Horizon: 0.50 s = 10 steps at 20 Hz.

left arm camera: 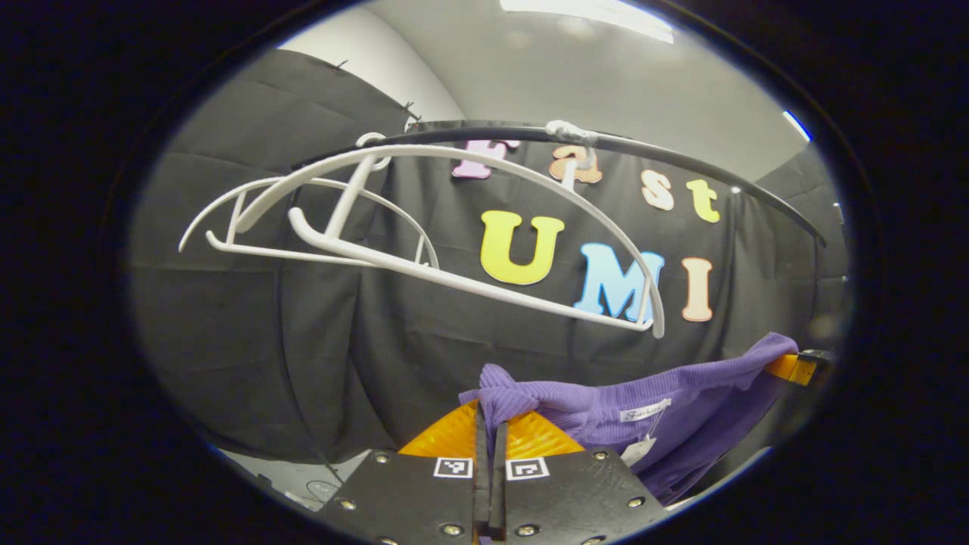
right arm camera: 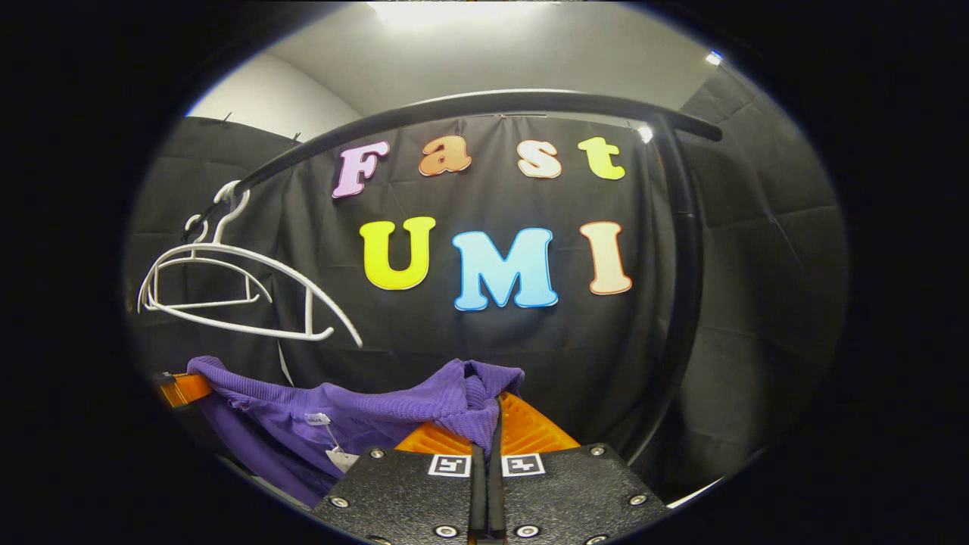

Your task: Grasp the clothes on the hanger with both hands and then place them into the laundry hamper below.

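The purple garment (left arm camera: 606,412) is pinched by both closed tongs (left arm camera: 490,424) (right arm camera: 492,416); uneven lowering could snag it outside the hamper.

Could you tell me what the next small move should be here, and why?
Probably lower both grippers together toward the hamper. The purple ribbed knit garment hangs clear below the bare white plastic hangers, stretched between the left gripper and right gripper, both shut on it.

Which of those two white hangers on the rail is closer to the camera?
In the left gripper view, the big hanger in front; the other hanger hangs behind it, farther left along the rail. Both are bare.
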Available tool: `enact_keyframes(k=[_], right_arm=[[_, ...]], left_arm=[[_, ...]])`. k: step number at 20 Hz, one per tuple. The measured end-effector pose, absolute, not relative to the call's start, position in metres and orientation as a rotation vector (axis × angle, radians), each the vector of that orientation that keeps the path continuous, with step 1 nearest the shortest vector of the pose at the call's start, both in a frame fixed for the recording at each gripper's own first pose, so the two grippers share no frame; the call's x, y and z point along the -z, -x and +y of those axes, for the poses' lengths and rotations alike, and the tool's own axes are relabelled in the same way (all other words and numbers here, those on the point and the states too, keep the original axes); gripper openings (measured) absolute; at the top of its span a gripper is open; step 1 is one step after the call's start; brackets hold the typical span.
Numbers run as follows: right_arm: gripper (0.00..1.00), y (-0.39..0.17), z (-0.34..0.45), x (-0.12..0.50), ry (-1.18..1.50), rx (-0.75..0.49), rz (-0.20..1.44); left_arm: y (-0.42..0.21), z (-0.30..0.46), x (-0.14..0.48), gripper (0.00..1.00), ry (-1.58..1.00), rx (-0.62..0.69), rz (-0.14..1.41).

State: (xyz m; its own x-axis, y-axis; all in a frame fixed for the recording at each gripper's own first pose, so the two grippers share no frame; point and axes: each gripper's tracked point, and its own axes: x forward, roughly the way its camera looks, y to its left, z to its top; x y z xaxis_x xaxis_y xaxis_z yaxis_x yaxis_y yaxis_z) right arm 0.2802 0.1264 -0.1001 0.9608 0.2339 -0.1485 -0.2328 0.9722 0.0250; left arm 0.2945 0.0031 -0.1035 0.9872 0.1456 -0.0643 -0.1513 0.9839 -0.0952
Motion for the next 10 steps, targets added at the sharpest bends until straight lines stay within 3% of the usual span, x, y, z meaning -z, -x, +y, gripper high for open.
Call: enact_keyframes(k=[2,4,6,10], right_arm=[[0.01,-0.257,0.127,0.102,-0.012,-0.197,0.176],[0.00,-0.230,0.131,0.104,-0.025,-0.167,0.202],[0.01,-0.201,0.137,0.109,-0.015,-0.144,0.226],[0.00,-0.140,0.151,0.128,0.000,-0.110,0.286]], left_arm=[[-0.274,0.013,0.106,0.01,0.090,-0.109,0.063],[-0.255,0.026,0.108,0.05,0.081,-0.074,0.066],[-0.238,0.041,0.110,0.01,0.083,-0.039,0.077],[-0.200,0.062,0.136,0.01,0.065,0.028,0.115]])
